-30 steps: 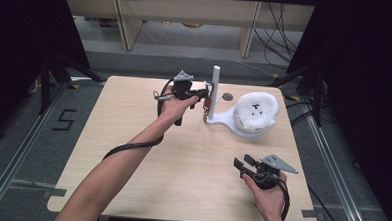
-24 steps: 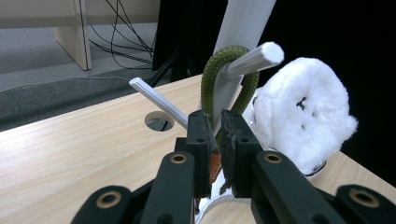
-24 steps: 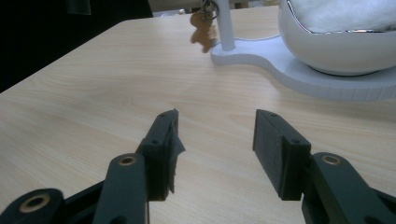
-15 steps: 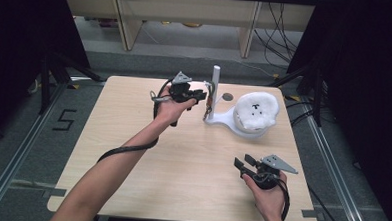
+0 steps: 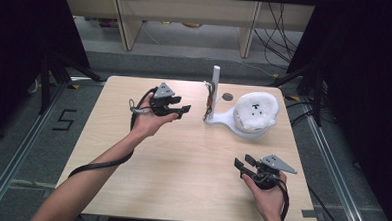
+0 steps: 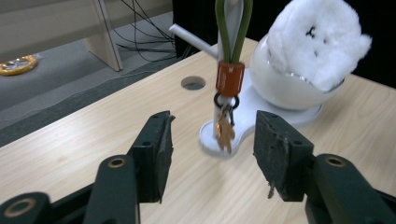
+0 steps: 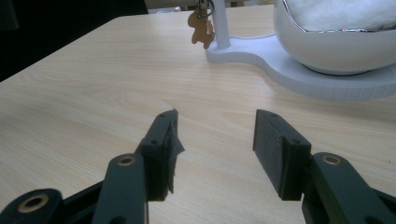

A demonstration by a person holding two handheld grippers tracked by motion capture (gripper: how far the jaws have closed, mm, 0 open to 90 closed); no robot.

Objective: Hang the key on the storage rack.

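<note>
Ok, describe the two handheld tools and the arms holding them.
Both are black, with two blocky jaws lined by dark pads. The left tool and right tool each carry a grey three-cornered plate and trail a black cable. The forearms are bare, no sleeves showing.

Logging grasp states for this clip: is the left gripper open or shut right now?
Open. In the left gripper view its two black jaws stand wide apart with nothing between them, the left gripper aimed at the keychain hanging on the white stand.

Keychain [image 6: 224, 122] with orange collar hanging on white stand's post [image 5: 215, 86], beside fluffy bowl [image 5: 256, 113]
</note>
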